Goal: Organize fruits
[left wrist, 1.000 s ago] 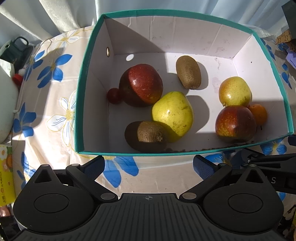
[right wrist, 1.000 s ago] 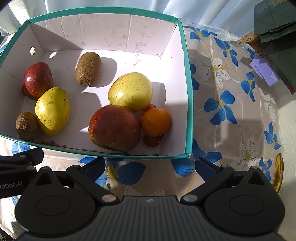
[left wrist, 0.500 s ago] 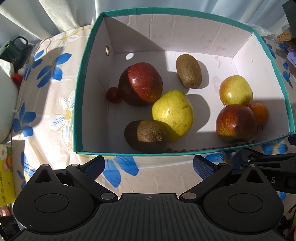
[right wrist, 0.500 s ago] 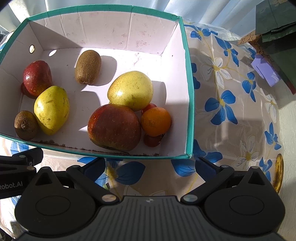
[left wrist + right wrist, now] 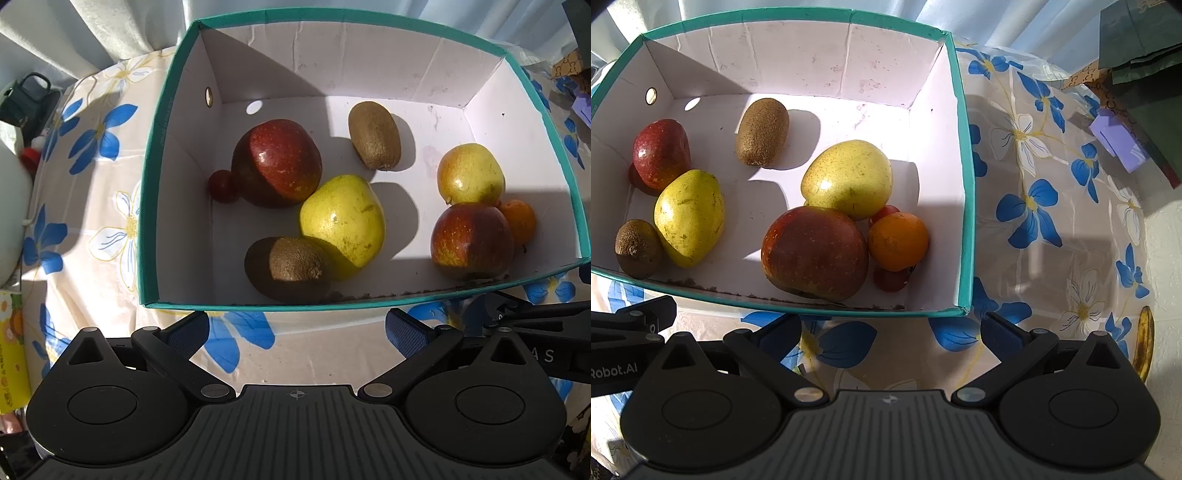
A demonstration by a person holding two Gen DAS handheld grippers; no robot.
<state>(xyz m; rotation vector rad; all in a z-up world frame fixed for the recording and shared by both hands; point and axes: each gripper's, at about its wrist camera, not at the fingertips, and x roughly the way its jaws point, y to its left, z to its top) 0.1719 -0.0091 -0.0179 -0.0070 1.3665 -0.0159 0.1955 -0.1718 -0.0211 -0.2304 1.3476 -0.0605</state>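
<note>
Fruits are seen gathered inside a teal-rimmed box (image 5: 147, 206) set on a flowered cloth (image 5: 85, 206). At the left of the box a small tomato (image 5: 221, 186) is pressed against a red apple (image 5: 279, 164). Just right of that apple a yellow pear (image 5: 341, 219) is found, with a kiwi (image 5: 290, 266) touching its near side. A second kiwi (image 5: 375, 134) lies apart, nearer the far wall. Toward the right, a second pear (image 5: 847, 179) is backed against a second apple (image 5: 814, 253). An orange (image 5: 897, 242) is wedged beside them, with two small tomatoes tucked against it, one (image 5: 882, 214) behind and one (image 5: 892, 280) in front. Outside the box, at the far right edge, a banana (image 5: 1143, 339) is partly visible on the cloth. The left gripper (image 5: 295, 330) is held just short of the box's near wall, its jaws spread wide and empty. The right gripper (image 5: 890, 330) is held likewise, wide apart and holding nothing.
</note>
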